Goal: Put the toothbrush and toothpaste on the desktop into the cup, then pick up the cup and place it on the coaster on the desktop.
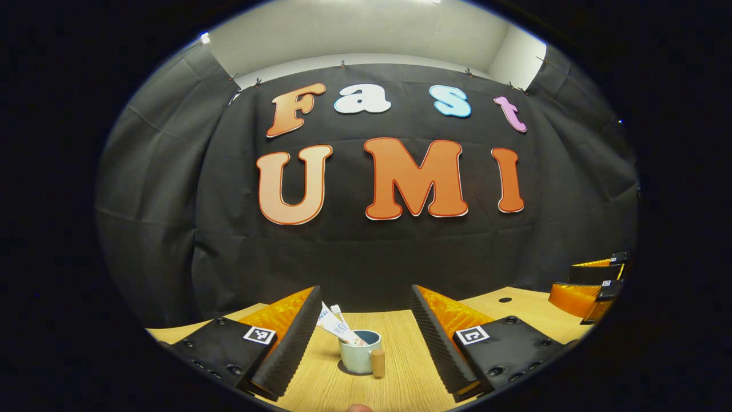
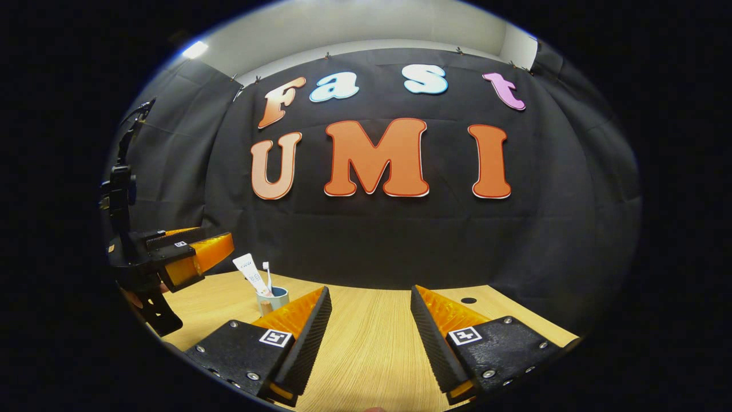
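Observation:
A pale blue cup (image 1: 359, 353) with a cork-coloured handle (image 1: 378, 363) stands upright on the wooden desktop (image 1: 400, 377). A white toothpaste tube (image 1: 331, 325) and a white toothbrush (image 1: 338, 313) lean out of it to the left. My left gripper (image 1: 364, 289) is open, and the cup sits between its fingers without touching either one. In the right gripper view the cup (image 2: 273, 298), tube (image 2: 250, 271) and brush (image 2: 267, 274) stand at the left, beside the left gripper (image 2: 191, 257). My right gripper (image 2: 370, 290) is open over bare desktop, with nothing between its fingers.
The right gripper (image 1: 592, 286) shows at the far right of the left gripper view, well away from the cup. A small round hole (image 2: 468, 300) lies in the desktop near the back right. Black cloth closes off the back of the desk.

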### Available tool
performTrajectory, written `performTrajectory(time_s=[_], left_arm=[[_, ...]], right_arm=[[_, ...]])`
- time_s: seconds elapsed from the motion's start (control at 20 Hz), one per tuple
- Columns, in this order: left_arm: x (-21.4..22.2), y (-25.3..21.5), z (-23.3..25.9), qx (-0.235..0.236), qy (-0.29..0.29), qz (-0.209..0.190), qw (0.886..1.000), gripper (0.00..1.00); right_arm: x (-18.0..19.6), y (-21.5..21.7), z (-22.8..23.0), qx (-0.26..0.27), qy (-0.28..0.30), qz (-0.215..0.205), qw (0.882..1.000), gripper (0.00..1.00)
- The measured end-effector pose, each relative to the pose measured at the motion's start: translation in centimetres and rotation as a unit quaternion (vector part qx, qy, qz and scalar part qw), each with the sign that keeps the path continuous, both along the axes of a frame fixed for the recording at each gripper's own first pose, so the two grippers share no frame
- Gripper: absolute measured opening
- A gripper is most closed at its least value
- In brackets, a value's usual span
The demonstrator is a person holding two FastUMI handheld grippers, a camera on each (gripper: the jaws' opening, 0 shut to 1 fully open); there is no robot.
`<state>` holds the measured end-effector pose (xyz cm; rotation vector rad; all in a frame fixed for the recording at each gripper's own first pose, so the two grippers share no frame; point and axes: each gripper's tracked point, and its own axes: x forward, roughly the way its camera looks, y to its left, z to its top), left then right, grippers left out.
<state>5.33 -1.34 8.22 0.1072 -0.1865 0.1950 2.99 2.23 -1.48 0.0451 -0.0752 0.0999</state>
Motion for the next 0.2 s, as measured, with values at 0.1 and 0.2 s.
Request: performTrajectory(time_s=[0.1, 0.2], left_arm=[[-0.08, -0.37, -0.04, 0.005, 0.001, -0.007, 1.000, 0.98], [-0.17, -0.63, -0.03, 0.013, 0.001, -0.015, 1.000, 0.98]], right_arm=[[-0.04, 0.01, 0.13, -0.001, -0.001, -0.003, 1.000, 0.84], [0.01, -0.04, 0.33, -0.001, -0.004, -0.006, 1.000, 0.84]])
